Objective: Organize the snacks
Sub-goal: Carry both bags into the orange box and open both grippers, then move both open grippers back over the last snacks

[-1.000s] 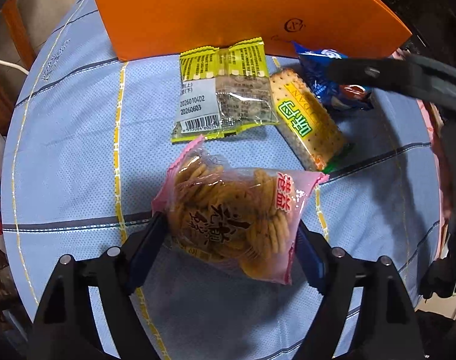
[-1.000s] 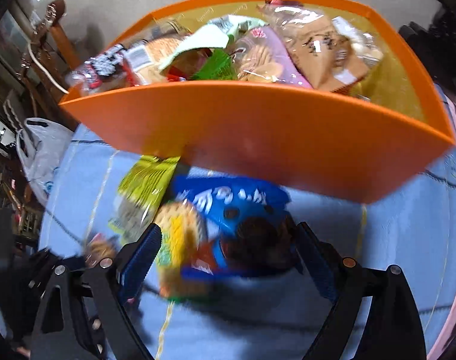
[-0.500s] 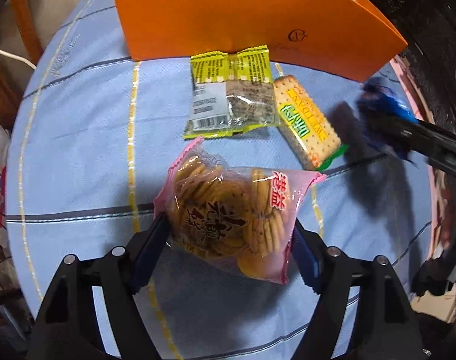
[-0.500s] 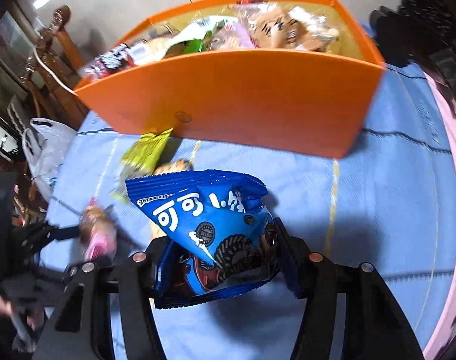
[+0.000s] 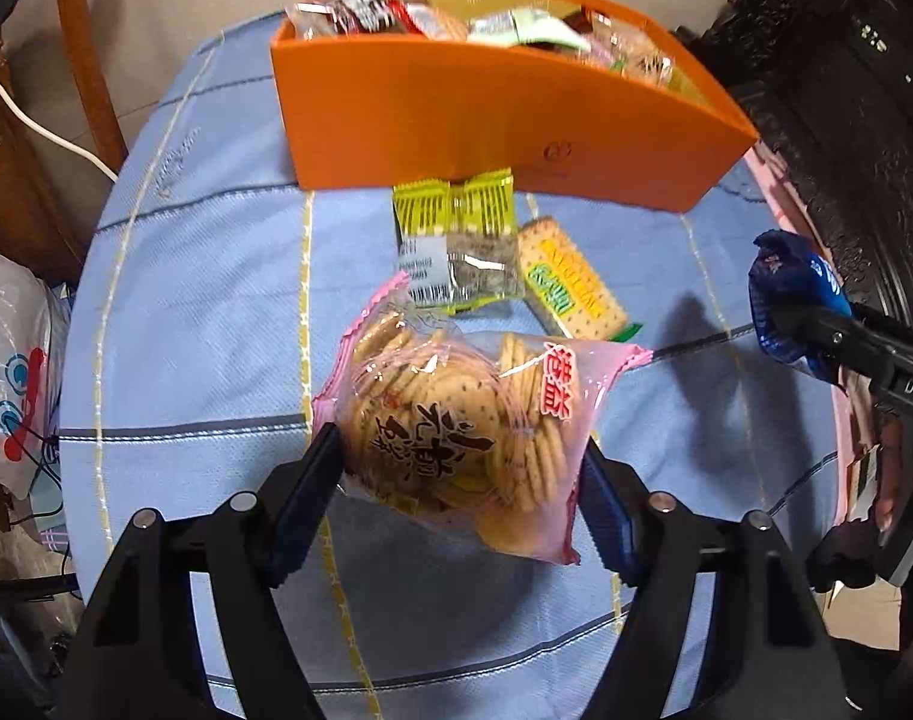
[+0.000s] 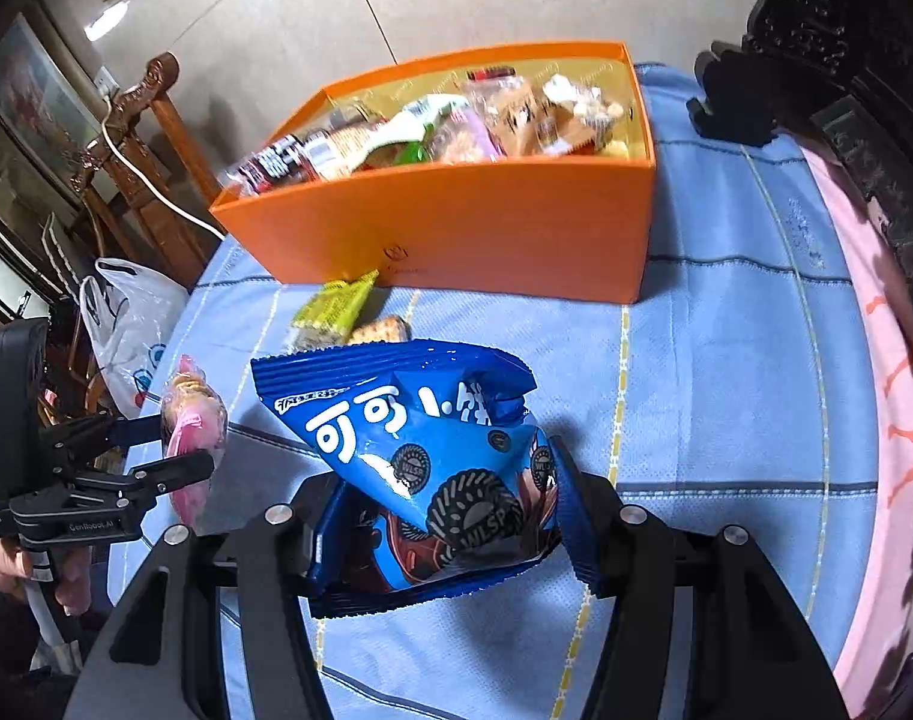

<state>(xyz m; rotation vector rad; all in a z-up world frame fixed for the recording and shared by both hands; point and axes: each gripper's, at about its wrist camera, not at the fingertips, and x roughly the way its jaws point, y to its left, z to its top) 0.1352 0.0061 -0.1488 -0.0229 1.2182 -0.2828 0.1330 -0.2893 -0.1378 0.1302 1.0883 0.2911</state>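
My left gripper [image 5: 459, 483] is shut on a pink bag of round crackers [image 5: 456, 420] and holds it above the blue tablecloth; it also shows in the right wrist view [image 6: 192, 414]. My right gripper [image 6: 444, 516] is shut on a blue cookie bag [image 6: 426, 450], lifted off the table; it also shows at the right of the left wrist view [image 5: 786, 306]. An orange box [image 6: 456, 228] full of snack packets stands at the far side of the table. A yellow-green packet [image 5: 462, 246] and a cracker sleeve [image 5: 570, 288] lie in front of the box.
The round table has a blue checked cloth [image 6: 726, 390]. A dark carved cabinet [image 5: 846, 90] stands at the right. A wooden chair [image 6: 150, 138] and a white plastic bag [image 6: 126, 312] are at the left, off the table.
Both grippers have risen and pulled back from the box, so its inside now shows. My right gripper closed on the blue cookie bag and lifted it off the table.
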